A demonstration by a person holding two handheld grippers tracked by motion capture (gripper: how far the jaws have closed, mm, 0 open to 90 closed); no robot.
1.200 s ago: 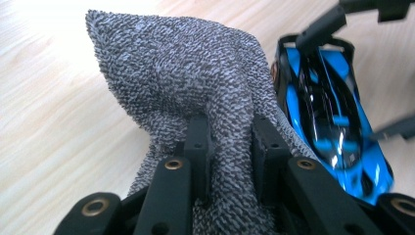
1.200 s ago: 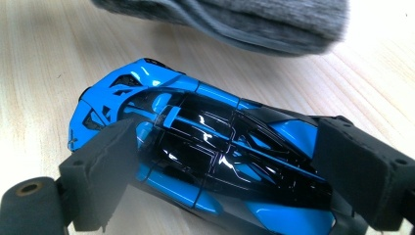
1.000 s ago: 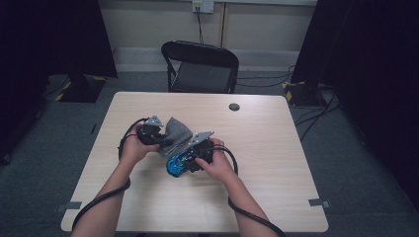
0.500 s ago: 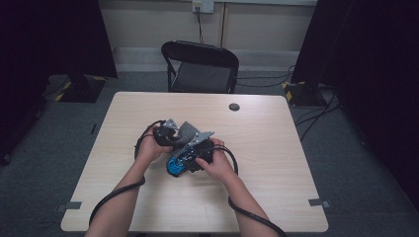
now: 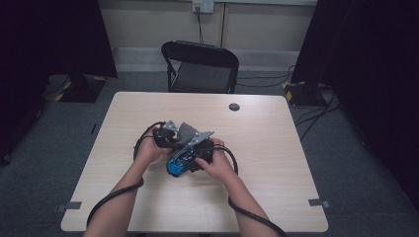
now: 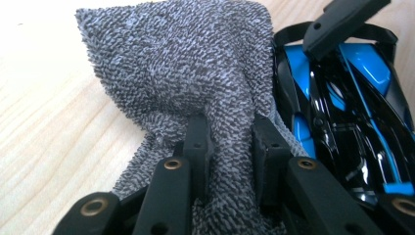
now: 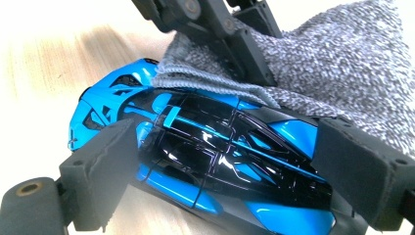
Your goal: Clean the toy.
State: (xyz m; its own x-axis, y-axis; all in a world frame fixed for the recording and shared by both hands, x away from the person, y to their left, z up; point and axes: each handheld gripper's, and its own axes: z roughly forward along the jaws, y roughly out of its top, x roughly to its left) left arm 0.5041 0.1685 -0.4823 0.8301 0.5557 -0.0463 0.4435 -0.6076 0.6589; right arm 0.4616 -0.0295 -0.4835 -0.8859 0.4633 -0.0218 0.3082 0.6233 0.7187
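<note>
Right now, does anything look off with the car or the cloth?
Nothing stands out. The blue toy car sits intact between the right gripper's pads, and the left gripper pinches the grey cloth beside it.

The pale wood-grain rectangular tabletop (image 5: pixel 276 163) carries a glossy blue-and-black toy sports car (image 5: pixel 177 164) near its middle, with a grey terry cloth (image 5: pixel 186 132) draped against the car's side. A small round black disc (image 5: pixel 234 106) lies near the far edge, well apart.

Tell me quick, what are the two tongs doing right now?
Left tongs: closed, pinching the grey cloth.
Right tongs: closed across the blue toy car, holding it on the table.
</note>
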